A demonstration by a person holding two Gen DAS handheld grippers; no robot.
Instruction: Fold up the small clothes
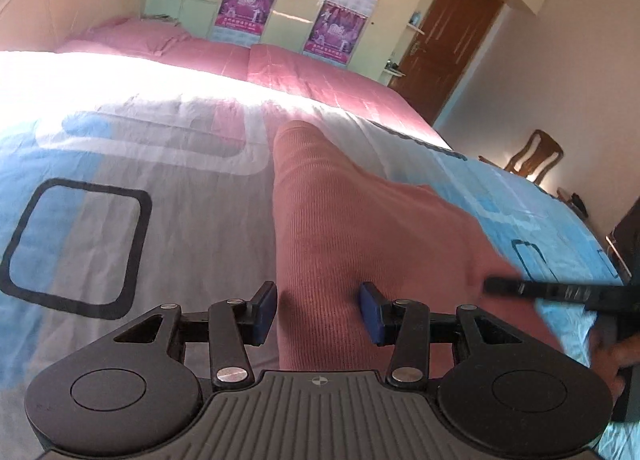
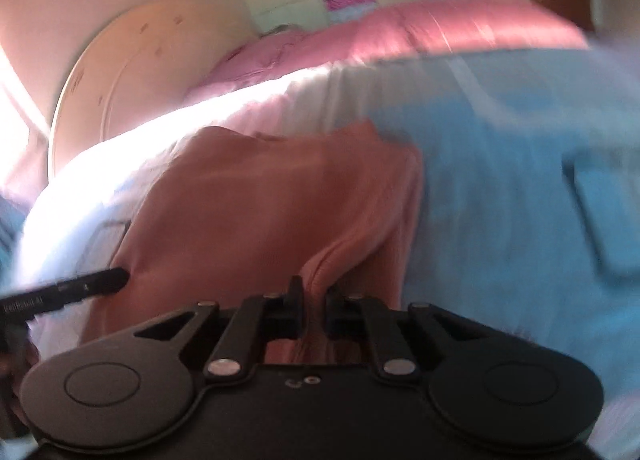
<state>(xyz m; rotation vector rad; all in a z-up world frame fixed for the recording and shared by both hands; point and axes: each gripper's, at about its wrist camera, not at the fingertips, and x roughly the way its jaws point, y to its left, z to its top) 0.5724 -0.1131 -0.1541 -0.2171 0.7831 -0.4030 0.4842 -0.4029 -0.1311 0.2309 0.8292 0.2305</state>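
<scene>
A small pink ribbed garment (image 1: pixel 344 228) lies on the blue and grey bedsheet (image 1: pixel 160 220). My left gripper (image 1: pixel 318 310) is open, with its blue pads on either side of the garment's near edge, just above the cloth. In the right wrist view the same pink garment (image 2: pixel 260 200) is bunched into a raised fold, and my right gripper (image 2: pixel 312 304) is shut on that fold. The right gripper's finger shows in the left wrist view (image 1: pixel 532 288) at the right. The left gripper's finger shows in the right wrist view (image 2: pixel 80 286) at the left. The right view is blurred.
The bed carries a pink quilt (image 1: pixel 320 76) and pillow (image 1: pixel 136 34) at its far end. Cupboards with purple posters (image 1: pixel 248 0) stand behind it. A brown door (image 1: pixel 452 40) and a wooden chair (image 1: pixel 534 156) are to the right. A curved headboard (image 2: pixel 132 72) is at the left.
</scene>
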